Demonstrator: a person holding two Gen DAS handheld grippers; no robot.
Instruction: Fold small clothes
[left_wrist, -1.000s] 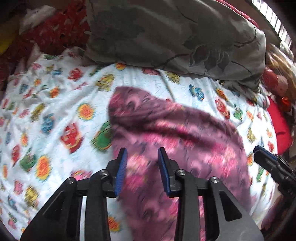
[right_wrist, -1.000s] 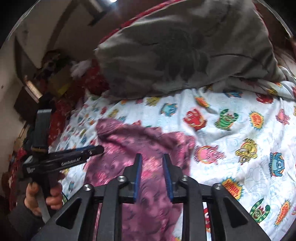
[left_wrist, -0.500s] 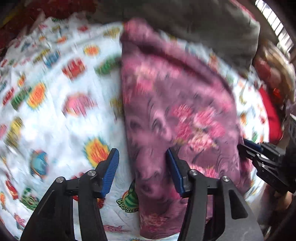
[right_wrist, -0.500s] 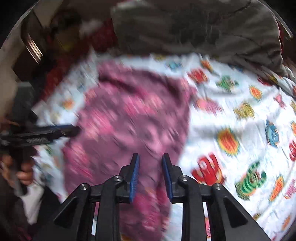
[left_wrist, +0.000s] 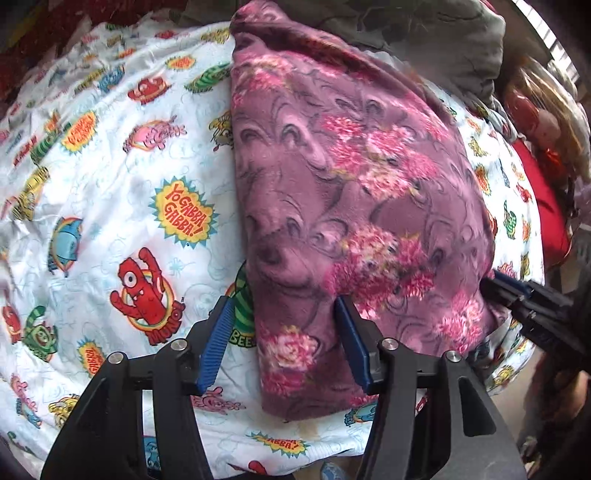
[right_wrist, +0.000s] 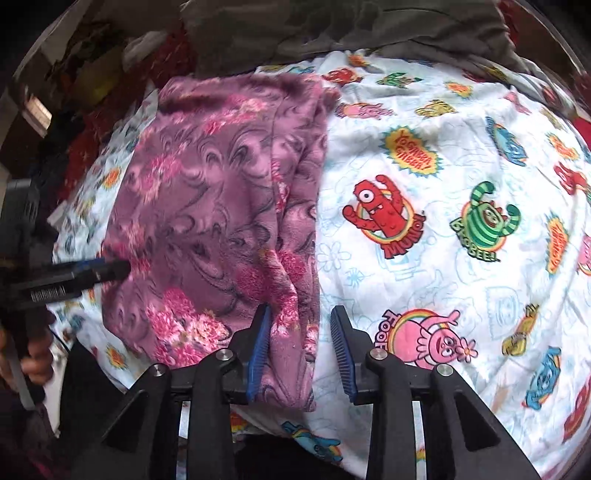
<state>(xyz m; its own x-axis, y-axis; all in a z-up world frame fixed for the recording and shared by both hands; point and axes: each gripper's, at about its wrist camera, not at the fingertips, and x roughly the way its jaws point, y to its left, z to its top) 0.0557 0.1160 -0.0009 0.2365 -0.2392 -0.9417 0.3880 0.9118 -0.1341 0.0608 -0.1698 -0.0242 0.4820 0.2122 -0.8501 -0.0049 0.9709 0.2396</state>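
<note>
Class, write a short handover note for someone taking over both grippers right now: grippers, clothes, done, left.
Left gripper: open, straddling the near left edge of the purple garment, not gripping.
Right gripper: jaws opening, the garment's near right edge between them.
Garment: lies lengthwise on the cartoon sheet, layers doubled along its right side; a grey blanket lies beyond.
Done: apparently one lengthwise fold.
Left: probably fold the near end up, then smooth.

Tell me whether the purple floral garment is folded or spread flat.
Folded. The purple floral garment lies doubled on the cartoon bedsheet, and the right wrist view shows stacked layer edges running down its right side.
</note>
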